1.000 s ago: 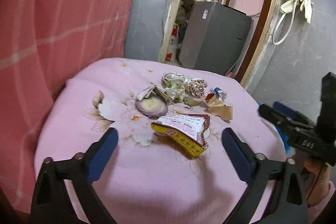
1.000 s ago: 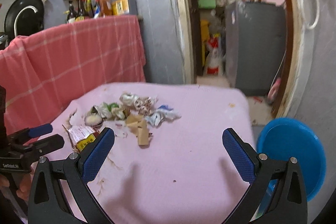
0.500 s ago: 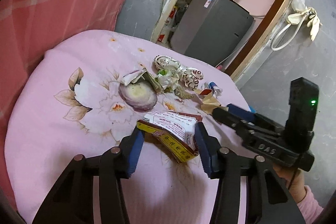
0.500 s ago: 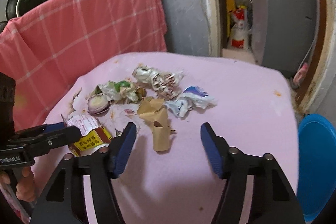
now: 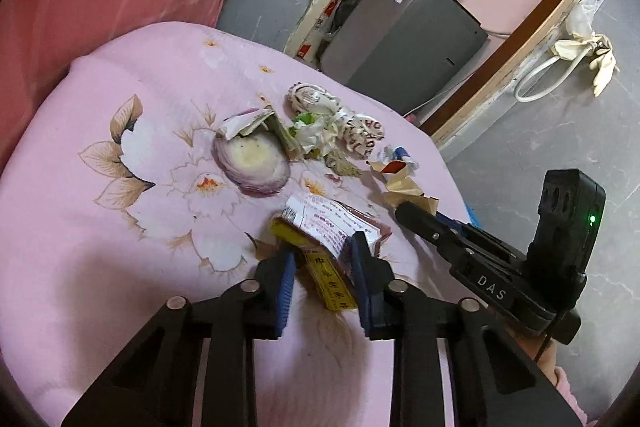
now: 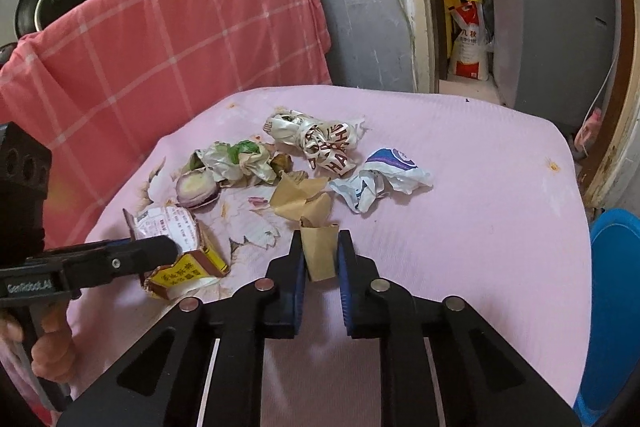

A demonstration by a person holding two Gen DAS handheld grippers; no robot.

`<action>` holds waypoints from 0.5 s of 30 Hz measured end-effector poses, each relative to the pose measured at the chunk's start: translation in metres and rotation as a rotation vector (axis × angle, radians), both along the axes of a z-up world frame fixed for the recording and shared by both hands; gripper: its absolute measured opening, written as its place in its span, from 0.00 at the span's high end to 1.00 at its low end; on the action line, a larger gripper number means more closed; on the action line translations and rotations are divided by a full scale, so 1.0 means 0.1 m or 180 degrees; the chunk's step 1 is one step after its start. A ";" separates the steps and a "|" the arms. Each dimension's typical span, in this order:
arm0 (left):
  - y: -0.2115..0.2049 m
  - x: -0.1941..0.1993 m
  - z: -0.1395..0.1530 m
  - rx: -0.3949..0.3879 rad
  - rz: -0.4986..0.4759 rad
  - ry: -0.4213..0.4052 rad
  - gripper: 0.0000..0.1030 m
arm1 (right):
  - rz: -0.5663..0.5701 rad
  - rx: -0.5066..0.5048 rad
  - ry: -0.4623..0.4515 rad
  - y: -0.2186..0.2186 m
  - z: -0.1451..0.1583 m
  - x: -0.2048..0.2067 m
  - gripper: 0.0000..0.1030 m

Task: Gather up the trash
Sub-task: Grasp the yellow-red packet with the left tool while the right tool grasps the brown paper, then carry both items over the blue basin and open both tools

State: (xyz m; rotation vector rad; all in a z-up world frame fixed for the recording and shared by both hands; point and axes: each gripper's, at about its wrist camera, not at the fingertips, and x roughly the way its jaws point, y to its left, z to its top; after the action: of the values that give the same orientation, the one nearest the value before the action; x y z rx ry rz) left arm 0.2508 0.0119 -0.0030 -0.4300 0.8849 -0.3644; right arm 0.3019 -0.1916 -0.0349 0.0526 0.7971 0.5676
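Blue-padded left hand-held gripper (image 5: 322, 267) closing on the yellow-and-red packet (image 5: 328, 247), pads tight against both edges, low on the pink bench (image 5: 120, 267). Right hand-held gripper (image 6: 320, 259) closing on the brown paper scrap (image 6: 318, 253), pads touching it. More crumpled wrappers (image 6: 324, 143) heaped at twelve o'clock.

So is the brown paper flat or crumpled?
Crumpled. The brown paper lies in creased, bunched folds on the pink cloth; its near end stands between the closing right gripper.
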 end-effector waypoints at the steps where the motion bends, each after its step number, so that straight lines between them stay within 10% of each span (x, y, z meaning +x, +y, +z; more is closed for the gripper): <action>1: -0.02 -0.01 0.01 0.0008 0.0001 -0.0018 0.82 | -0.0022 0.0025 -0.0045 -0.02 0.02 -0.04 0.89; 15: -0.50 -0.39 0.37 0.0431 0.0058 -0.0916 0.85 | -0.0424 0.0501 -0.0698 -0.47 0.42 -0.67 0.90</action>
State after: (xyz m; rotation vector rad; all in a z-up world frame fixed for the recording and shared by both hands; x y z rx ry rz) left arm 0.2116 -0.0379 0.0340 -0.2523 0.6204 -0.3374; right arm 0.2353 -0.2387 0.0072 0.1839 0.5304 0.4990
